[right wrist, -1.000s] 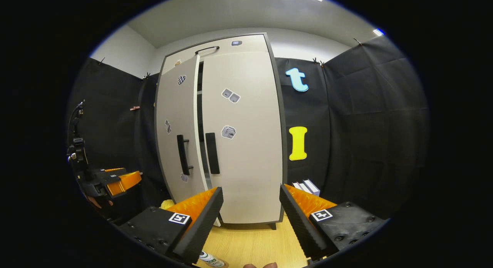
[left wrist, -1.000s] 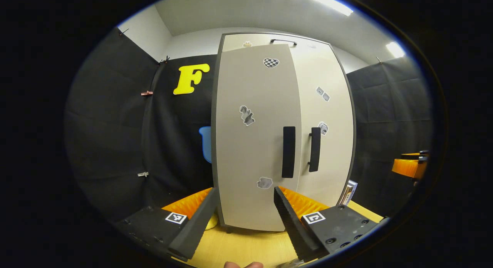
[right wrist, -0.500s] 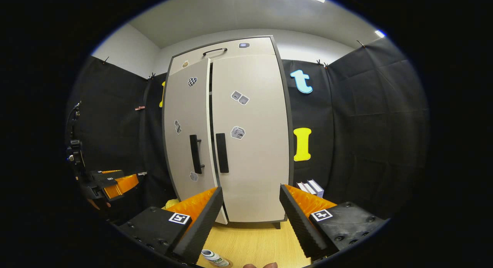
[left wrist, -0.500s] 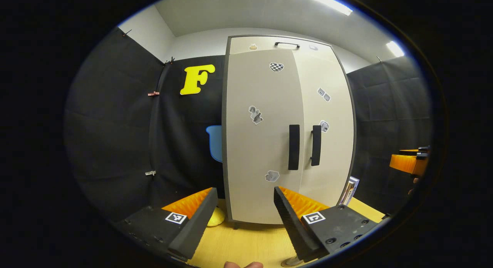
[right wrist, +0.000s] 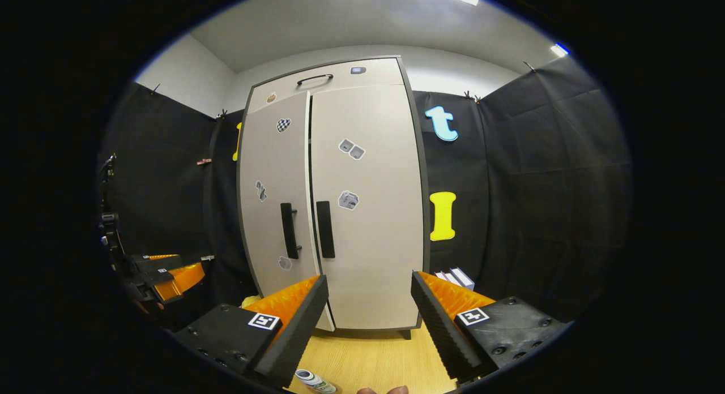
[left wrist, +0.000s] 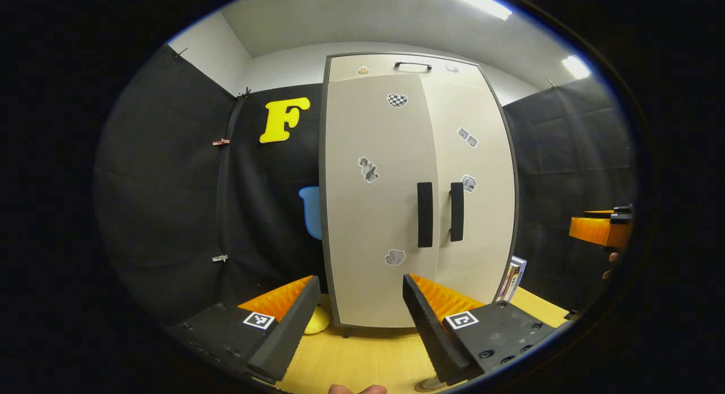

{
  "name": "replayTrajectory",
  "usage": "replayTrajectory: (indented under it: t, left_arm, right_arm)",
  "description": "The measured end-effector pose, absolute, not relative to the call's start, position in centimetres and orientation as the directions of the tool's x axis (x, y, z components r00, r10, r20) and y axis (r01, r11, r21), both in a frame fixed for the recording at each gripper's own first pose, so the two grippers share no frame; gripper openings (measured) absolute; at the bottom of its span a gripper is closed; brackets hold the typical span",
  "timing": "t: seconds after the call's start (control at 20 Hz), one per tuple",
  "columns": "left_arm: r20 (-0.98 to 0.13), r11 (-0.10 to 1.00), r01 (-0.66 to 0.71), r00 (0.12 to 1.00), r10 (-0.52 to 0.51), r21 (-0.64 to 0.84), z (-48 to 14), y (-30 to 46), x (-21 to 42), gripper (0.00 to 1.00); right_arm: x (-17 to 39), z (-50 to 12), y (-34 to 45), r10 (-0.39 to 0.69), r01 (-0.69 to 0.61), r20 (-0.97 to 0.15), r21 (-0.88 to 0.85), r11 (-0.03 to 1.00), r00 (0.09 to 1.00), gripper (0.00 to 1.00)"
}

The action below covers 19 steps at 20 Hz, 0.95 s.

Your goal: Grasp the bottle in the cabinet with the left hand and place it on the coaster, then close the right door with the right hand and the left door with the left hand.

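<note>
Both cabinet (left wrist: 419,156) doors nearly meet; each spread tool hangs well clear.

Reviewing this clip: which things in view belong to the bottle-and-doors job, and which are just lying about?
Job:
cabinet
left door
right door
bottle
left gripper
right gripper

Lying about:
books
yellow object
table
</note>
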<state>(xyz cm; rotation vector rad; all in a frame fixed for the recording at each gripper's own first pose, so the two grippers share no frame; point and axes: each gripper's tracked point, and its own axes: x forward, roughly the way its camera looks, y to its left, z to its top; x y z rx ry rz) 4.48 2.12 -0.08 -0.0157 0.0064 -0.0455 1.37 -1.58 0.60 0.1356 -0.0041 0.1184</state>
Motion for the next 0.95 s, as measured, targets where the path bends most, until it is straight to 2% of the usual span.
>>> replayTrajectory:
  t: [0.7,0.95]
  left_arm:
    - [0.002,0.998,0.062,0.998,-0.062,-0.034,0.0,1.7,5.1,0.93]
    - [0.012,0.997,0.063,0.998,-0.063,-0.033,-0.1,0.9,6.0,0.93]
  right_arm:
    - [1.2,0.8,-1.0,0.122,-0.125,0.026,0.118,0.985,0.992,0.97]
    - [2.7,0.3,-0.7,0.133,-0.136,0.029,0.111,0.985,0.991,0.98]
